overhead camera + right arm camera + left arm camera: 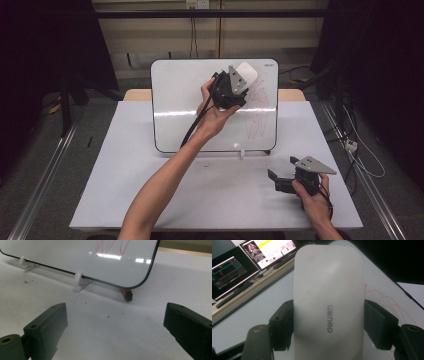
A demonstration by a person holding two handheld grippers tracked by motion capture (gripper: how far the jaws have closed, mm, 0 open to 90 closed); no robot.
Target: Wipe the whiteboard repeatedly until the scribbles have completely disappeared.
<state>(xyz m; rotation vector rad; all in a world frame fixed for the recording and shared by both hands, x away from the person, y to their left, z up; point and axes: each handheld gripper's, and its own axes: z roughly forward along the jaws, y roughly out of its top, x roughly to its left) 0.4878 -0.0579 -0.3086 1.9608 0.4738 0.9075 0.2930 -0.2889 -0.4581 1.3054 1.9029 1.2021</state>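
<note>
Your left gripper sits in the upper middle of the high view, raised in front of the whiteboard, with its jaws clamped on the white eraser. In the left gripper view the eraser runs up the centre of the frame, a black jaw pressed against each long side and a grey printed logo on its face. The eraser lies at the upper right part of the board, just above the red scribbles; whether its face actually touches the board is hard to judge from these angles.

Your right gripper rests low at the lower right of the high view, on the white table, well apart from the board. Its jaws stand wide with nothing between them, as the right gripper view shows, where the bare tabletop lies between the two black jaws. At the top of that view you see the board's lower edge, its white clip feet, and a small red-and-black piece under the corner.
</note>
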